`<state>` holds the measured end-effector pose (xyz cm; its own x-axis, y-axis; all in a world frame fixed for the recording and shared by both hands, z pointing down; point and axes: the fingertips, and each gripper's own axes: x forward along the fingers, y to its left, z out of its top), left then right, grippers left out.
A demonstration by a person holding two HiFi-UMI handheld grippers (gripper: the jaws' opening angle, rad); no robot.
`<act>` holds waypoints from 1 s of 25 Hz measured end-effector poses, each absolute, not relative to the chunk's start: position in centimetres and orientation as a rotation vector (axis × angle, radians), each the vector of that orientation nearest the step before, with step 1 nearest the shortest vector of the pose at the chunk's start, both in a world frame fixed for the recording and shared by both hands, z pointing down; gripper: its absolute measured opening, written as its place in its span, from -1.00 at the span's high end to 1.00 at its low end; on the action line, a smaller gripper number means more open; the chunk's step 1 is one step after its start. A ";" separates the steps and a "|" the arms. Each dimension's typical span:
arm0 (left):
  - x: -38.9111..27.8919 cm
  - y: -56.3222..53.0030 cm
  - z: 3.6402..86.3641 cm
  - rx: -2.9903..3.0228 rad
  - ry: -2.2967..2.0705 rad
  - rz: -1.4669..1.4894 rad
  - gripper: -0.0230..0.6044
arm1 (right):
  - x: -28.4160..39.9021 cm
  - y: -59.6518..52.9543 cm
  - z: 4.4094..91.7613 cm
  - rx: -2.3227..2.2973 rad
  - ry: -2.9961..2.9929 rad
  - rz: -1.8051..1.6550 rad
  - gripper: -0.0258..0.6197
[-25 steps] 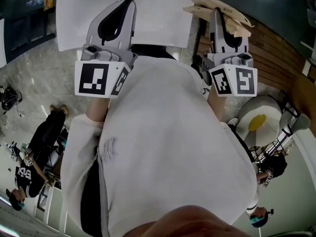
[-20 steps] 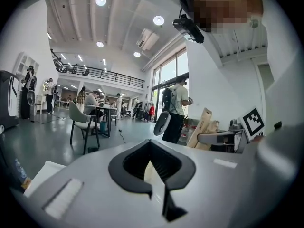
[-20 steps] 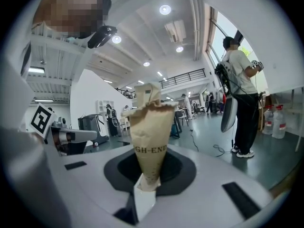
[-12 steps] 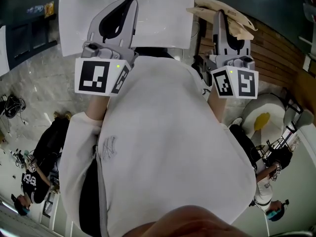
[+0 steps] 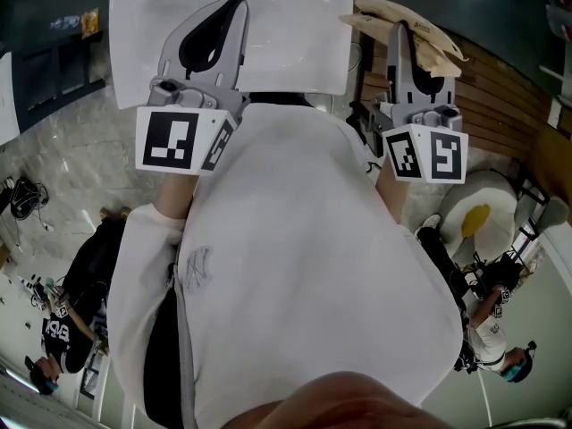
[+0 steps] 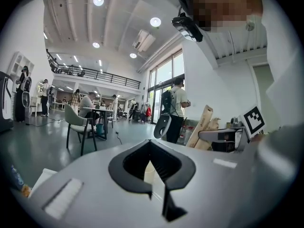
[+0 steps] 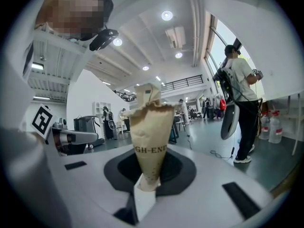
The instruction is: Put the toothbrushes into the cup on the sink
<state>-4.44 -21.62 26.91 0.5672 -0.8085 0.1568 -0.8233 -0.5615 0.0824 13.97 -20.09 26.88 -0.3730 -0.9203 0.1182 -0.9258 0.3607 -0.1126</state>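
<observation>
You wear a loose white long-sleeved sweatshirt (image 5: 304,266) bearing a small grey emblem (image 5: 195,271). Your left gripper (image 5: 234,5) and right gripper (image 5: 398,27) have smooth grey shells with black-lined jaw openings. The left marker cube (image 5: 170,141) and right marker cube (image 5: 429,155) are white, printed with black square patterns.

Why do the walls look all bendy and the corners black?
Left and right gripper views: the wide lens curves the room into a circle, leaving black corners; right gripper view: the tan paper packet looms huge, being close; head view: the white sink looks bright.
</observation>
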 end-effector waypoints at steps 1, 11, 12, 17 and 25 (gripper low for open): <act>-4.3 -21.7 26.9 2.649 -1.388 0.151 0.92 | 14.2 -20.2 26.7 1.743 -2.562 0.242 0.78; -4.8 -22.5 26.8 2.639 -1.397 0.142 0.92 | 13.7 -21.5 25.1 1.728 -2.581 0.123 0.78; -4.8 -22.6 26.8 2.637 -1.400 0.141 0.92 | 13.7 -21.8 25.0 1.727 -2.581 0.115 0.78; -5.0 -23.4 26.9 2.627 -1.411 0.138 0.92 | 13.8 -23.4 24.6 1.725 -2.588 0.084 0.78; -5.4 -24.2 27.1 2.608 -1.421 0.138 0.92 | 13.3 -26.2 24.5 1.706 -2.589 0.023 0.78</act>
<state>-5.42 -24.17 27.14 0.5420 -0.8249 0.1605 -0.8404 -0.5322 0.1027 13.34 -26.23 24.47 -0.3939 -0.9182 0.0420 -0.9188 0.3946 0.0096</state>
